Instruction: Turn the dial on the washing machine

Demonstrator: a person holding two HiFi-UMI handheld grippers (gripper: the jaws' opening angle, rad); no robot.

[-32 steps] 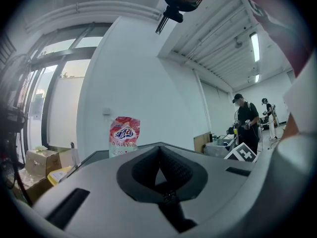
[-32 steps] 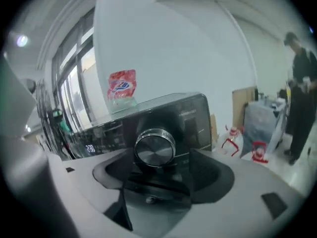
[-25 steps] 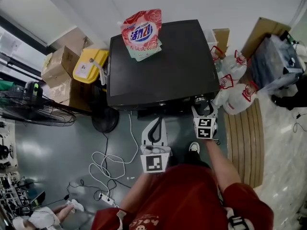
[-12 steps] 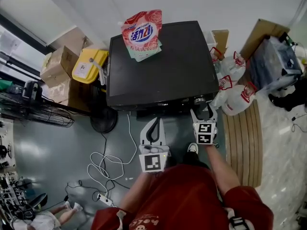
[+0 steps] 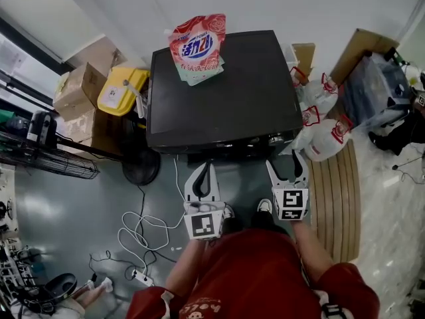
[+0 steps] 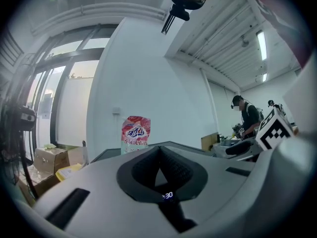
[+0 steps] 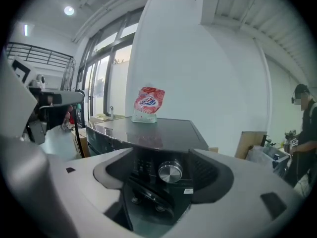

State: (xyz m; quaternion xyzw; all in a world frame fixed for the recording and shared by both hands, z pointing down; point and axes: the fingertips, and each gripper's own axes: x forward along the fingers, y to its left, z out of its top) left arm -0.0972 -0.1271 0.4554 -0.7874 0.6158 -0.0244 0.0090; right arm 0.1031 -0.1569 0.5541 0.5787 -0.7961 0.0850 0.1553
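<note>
**Dial within reach, not yet gripped**

The black washing machine [image 5: 226, 92] stands in front of the person, with a red-and-white detergent pouch [image 5: 196, 45] upright at the back of its lid. The left gripper [image 5: 204, 169] hangs before the machine's front with its jaws closed tip to tip on nothing. The right gripper [image 5: 285, 166] has its jaws spread wide and stands short of the front panel, touching nothing.

The dial [image 7: 170, 172] sits on that panel near the machine's right corner, and the right gripper view frames it between the open jaws. It looks like a stiff, round, metal-faced knob fixed to the panel, so its weight should not matter. The smooth rim may slip, so the pads should probably close squarely across the rim on opposite sides. A firm grip and a twist about the dial's own axis should then turn it.
</note>
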